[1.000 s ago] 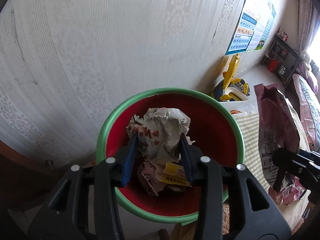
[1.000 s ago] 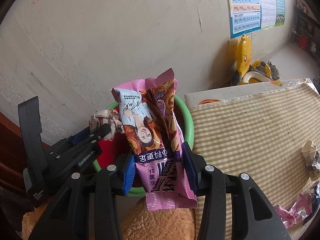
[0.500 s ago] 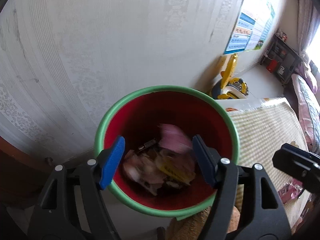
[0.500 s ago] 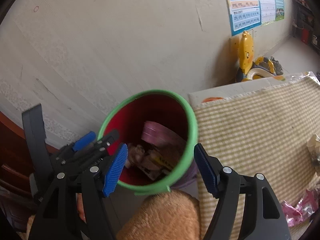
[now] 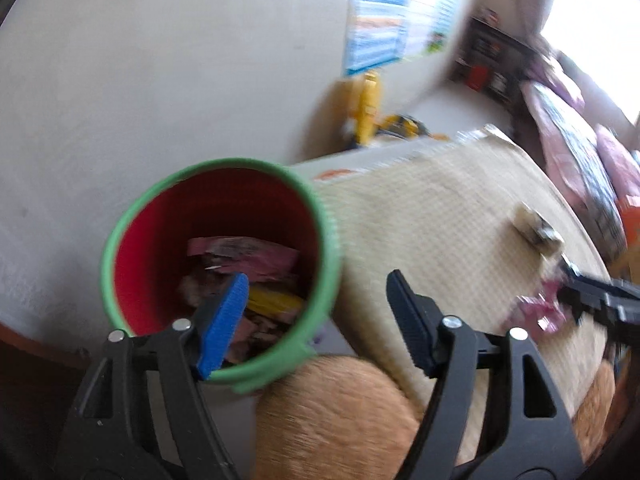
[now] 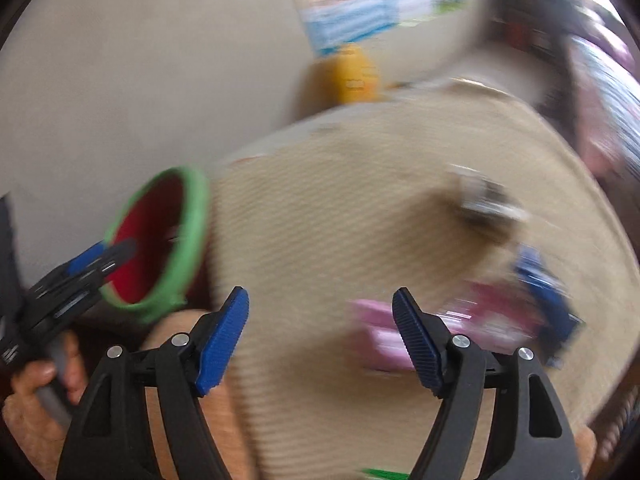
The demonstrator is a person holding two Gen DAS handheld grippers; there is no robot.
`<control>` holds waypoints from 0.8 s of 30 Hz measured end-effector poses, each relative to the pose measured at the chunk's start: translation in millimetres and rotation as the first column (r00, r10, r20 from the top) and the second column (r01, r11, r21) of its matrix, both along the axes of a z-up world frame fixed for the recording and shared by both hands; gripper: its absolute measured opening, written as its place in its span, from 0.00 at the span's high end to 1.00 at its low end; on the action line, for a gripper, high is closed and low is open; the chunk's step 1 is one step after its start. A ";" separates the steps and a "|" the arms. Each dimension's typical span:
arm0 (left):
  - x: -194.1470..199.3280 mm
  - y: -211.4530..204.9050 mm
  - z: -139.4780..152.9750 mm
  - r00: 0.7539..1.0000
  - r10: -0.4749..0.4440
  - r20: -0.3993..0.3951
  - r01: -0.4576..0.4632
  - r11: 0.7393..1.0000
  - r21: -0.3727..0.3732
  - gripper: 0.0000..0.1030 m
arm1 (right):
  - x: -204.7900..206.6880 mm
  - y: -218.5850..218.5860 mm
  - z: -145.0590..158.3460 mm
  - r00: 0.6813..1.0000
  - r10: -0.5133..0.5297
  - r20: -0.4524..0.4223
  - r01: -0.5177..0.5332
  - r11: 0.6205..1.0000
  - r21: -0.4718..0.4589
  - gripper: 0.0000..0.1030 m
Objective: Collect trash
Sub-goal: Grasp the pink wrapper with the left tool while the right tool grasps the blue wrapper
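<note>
Beside the near left corner of a checked tablecloth [image 5: 440, 216], a red bin with a green rim [image 5: 332, 232] stands against the pale wall, holding pink and yellow wrappers [image 5: 244, 256]. The left gripper [image 5: 316, 312] hangs over the bin's near rim with its jaws spread, having just been opening, and nothing is between them; one blue pad sits over the bin's mouth, the other over the cloth. The right gripper [image 6: 320, 332], jaws likewise apart and just opened, is empty above the cloth, with a hand [image 6: 32, 396] grasping the left tool's handle at the lower left of its view. On the cloth's right side lie a pink wrapper [image 6: 384, 336], a blue packet [image 6: 540, 288] just beyond it, and, nearer the far edge, what may be a crumpled paper scrap [image 6: 484, 200], too blurred to name surely. A yellow toy [image 5: 368, 108] stands on the floor past the table, below a wall chart [image 5: 392, 28].
</note>
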State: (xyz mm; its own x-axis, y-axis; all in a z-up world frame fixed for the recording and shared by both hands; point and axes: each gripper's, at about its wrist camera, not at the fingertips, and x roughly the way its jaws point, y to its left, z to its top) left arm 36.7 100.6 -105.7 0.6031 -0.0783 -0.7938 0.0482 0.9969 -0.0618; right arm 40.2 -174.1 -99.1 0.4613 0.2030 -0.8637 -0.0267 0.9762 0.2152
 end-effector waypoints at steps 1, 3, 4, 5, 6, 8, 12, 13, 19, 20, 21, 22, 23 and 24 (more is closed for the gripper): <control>-2.4 -12.4 0.8 0.999 -0.034 0.001 0.034 0.999 0.006 0.30 | -2.4 -22.0 -4.4 0.999 -0.049 -0.012 0.049 0.999 -0.013 0.30; -7.4 -39.9 2.1 0.994 -0.109 -0.004 0.109 0.994 0.018 0.30 | -4.1 -56.2 -12.9 0.991 -0.129 -0.033 0.128 0.991 -0.033 0.30; -11.0 -52.6 2.2 0.990 -0.140 -0.008 0.141 0.990 0.022 0.30 | -5.9 -73.1 -17.1 0.984 -0.171 -0.039 0.169 0.984 -0.047 0.30; -14.0 -68.0 2.6 0.983 -0.184 -0.014 0.184 0.983 0.027 0.30 | -7.8 -84.3 -20.4 0.980 -0.194 -0.043 0.191 0.980 -0.054 0.30; -16.2 -80.1 2.7 0.976 -0.218 -0.017 0.219 0.975 0.033 0.29 | -8.9 -97.1 -26.4 0.975 -0.217 -0.053 0.213 0.975 -0.060 0.30; -22.1 -104.6 2.6 0.959 -0.284 -0.021 0.285 0.957 0.053 0.23 | -8.1 -113.7 -39.1 0.968 -0.235 -0.085 0.230 0.971 -0.069 0.29; -29.8 -149.4 0.1 0.915 -0.401 -0.037 0.402 0.910 0.101 0.20 | -8.9 -134.7 -60.8 0.964 -0.245 -0.105 0.241 0.969 -0.050 0.30; -31.0 -158.4 -1.2 0.906 -0.421 -0.043 0.423 0.899 0.112 0.20 | -8.5 -138.4 -65.5 0.963 -0.245 -0.109 0.241 0.969 -0.049 0.31; -31.5 -211.9 -16.8 0.832 -0.543 -0.117 0.555 0.817 0.157 0.20 | -25.8 -152.7 -61.8 0.963 -0.252 -0.100 0.255 0.967 0.013 0.67; -31.3 -221.3 -19.0 0.818 -0.561 -0.125 0.575 0.800 0.172 0.20 | -30.7 -155.1 -58.3 0.961 -0.260 -0.094 0.263 0.964 0.025 0.67; -31.2 -226.2 -20.1 0.810 -0.572 -0.129 0.587 0.788 0.187 0.20 | -36.8 -157.6 -53.6 0.958 -0.273 -0.088 0.277 0.960 0.038 0.68; -30.2 -235.0 -22.2 0.797 -0.590 -0.132 0.604 0.772 0.199 0.20 | -42.0 -159.7 -49.9 0.955 -0.285 -0.086 0.291 0.955 0.058 0.68; -28.1 -244.6 -25.3 0.782 -0.606 -0.147 0.624 0.754 0.208 0.20 | -44.5 -160.4 -47.1 0.952 -0.293 -0.086 0.299 0.951 0.074 0.69; -27.1 -250.2 -27.5 0.771 -0.616 -0.162 0.637 0.741 0.213 0.20 | -50.7 -161.6 -43.7 0.950 -0.301 -0.087 0.309 0.947 0.090 0.71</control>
State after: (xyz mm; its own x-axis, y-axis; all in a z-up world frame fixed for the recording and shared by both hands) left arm 9.6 -149.6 -133.2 0.4239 -0.2175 -0.8792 0.6725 0.7258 0.1447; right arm -10.5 -335.7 -142.8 0.4530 0.1503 -0.8787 0.2880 0.9082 0.3038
